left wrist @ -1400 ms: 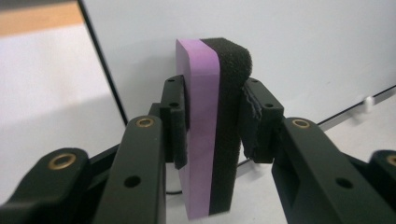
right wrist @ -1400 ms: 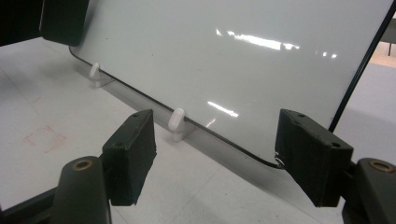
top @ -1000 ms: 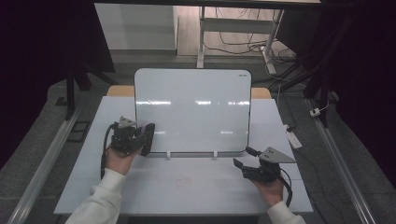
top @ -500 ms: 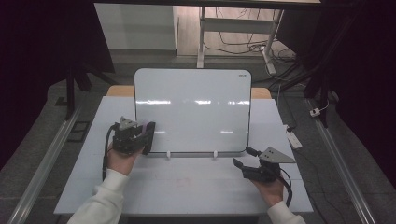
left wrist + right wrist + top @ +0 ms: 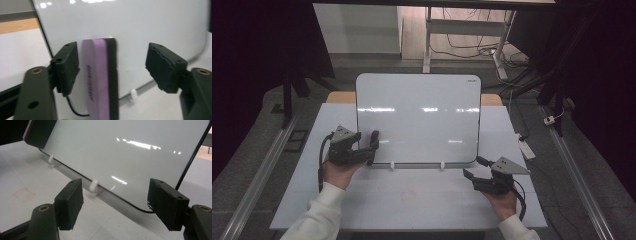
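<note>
Eraser (image 5: 101,80): purple with black felt, flat against the whiteboard's (image 5: 422,120) lower left part, between the jaws, touching neither pad.
Left gripper (image 5: 373,148): jaws just opened wide, gripping nothing.
Right gripper (image 5: 476,167): partly open, empty, on the table (image 5: 412,200) near the whiteboard's lower right corner.

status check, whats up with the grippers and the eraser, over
Left gripper jaws just opened, purple eraser between them against the whiteboard, pads off it. Right gripper open, nothing between its jaws. Nothing in the way.
</note>
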Motion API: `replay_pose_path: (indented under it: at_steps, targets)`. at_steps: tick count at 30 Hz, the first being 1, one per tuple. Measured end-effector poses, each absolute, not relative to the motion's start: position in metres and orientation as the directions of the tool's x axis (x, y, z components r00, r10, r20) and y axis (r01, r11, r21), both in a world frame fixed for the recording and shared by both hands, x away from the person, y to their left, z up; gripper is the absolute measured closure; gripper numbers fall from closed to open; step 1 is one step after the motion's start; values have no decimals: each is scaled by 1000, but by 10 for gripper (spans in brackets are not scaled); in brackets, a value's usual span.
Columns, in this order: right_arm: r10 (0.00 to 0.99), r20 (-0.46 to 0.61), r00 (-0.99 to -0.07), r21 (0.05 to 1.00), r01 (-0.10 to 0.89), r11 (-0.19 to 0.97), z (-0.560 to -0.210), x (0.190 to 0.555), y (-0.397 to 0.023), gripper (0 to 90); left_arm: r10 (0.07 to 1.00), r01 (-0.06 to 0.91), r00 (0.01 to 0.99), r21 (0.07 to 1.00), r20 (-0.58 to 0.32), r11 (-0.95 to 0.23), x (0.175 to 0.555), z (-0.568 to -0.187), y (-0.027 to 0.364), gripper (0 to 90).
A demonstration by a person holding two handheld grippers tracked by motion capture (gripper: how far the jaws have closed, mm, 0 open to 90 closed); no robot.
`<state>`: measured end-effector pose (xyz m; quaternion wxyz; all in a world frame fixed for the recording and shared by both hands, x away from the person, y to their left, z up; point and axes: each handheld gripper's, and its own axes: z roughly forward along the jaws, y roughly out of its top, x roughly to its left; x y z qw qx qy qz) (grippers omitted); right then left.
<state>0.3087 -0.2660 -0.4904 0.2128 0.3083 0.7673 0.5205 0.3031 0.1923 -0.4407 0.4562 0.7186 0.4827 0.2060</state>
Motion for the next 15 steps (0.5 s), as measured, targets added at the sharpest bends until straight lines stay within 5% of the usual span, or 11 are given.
replay_pose_path:
  at_steps: [15]
  targets:
    - [692,-20,-721,901,288,326,-490,308,-288,280,780,467,605,865,-159,-186,239,-468,236,219]
